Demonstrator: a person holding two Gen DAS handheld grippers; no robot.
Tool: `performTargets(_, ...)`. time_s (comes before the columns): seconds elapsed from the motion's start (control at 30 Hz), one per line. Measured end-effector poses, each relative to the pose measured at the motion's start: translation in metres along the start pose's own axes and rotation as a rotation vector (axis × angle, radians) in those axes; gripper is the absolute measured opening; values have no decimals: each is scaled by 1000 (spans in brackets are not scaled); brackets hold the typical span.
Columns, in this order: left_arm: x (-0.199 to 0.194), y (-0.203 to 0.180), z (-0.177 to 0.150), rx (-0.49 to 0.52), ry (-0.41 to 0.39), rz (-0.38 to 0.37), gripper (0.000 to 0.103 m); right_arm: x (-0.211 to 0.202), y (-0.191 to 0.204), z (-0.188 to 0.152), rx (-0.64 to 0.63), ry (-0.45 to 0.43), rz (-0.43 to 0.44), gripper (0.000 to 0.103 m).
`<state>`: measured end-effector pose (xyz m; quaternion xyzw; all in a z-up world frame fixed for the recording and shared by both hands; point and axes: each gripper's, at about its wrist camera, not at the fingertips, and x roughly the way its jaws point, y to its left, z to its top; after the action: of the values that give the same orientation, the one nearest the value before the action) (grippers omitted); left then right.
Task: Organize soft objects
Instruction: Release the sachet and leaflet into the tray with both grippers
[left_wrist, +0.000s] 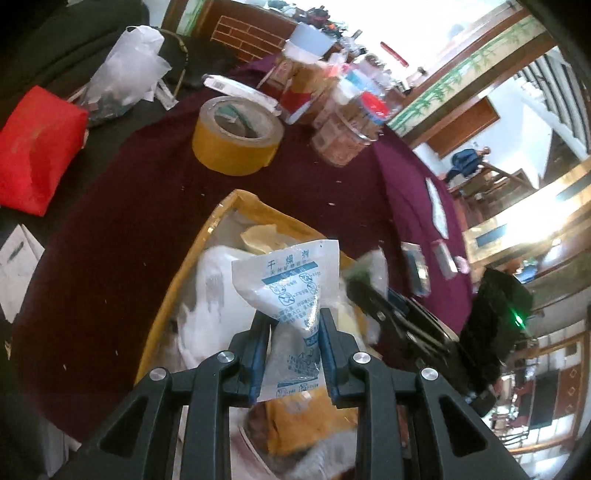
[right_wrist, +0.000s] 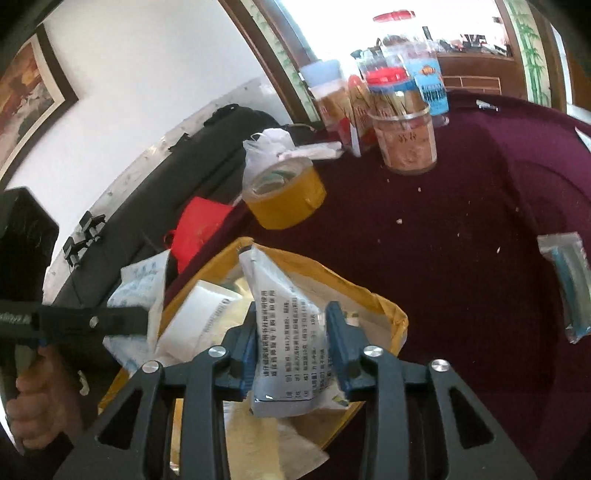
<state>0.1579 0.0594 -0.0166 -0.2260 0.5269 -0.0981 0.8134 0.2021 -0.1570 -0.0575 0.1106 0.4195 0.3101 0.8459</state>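
Observation:
My left gripper (left_wrist: 291, 328) is shut on a white desiccant sachet (left_wrist: 291, 291) with blue print, held above a yellow fabric bin (left_wrist: 177, 273) of soft items. My right gripper (right_wrist: 291, 332) is shut on another white sachet (right_wrist: 284, 325) with black text, over the same yellow bin (right_wrist: 388, 314). The left gripper with its sachet (right_wrist: 136, 291) also shows at the left of the right wrist view; the right gripper (left_wrist: 373, 299) shows blurred to the right in the left wrist view. White packets and paper lie in the bin.
A dark red cloth (right_wrist: 461, 221) covers the table. A yellow tape roll (left_wrist: 236, 136), jars (right_wrist: 406, 140) and bottles stand at the far side. A red bag (left_wrist: 37, 147) and a white plastic bag (left_wrist: 125, 66) lie left. A wrapped packet (right_wrist: 569, 284) lies right.

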Motion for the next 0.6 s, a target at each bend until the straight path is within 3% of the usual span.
performTargets(0.1, 16, 5, 7, -3, 18, 33, 27, 9, -9, -3, 49, 23, 13, 47)
performTargets(0.13, 18, 6, 7, -9, 18, 41, 30, 10, -10, -3, 58, 23, 29, 54)
performTargets(0.2, 18, 6, 6, -5, 13, 28, 41, 5, -12, -2, 73, -1, 50, 63)
performTargets(0.27, 13, 5, 3, -13, -7, 14, 66, -7, -15, -1, 93, -55, 85, 75)
performTargets(0.6, -34, -49, -27, 75, -131, 28, 70, -49, -25, 6, 151, -169, 186, 77)
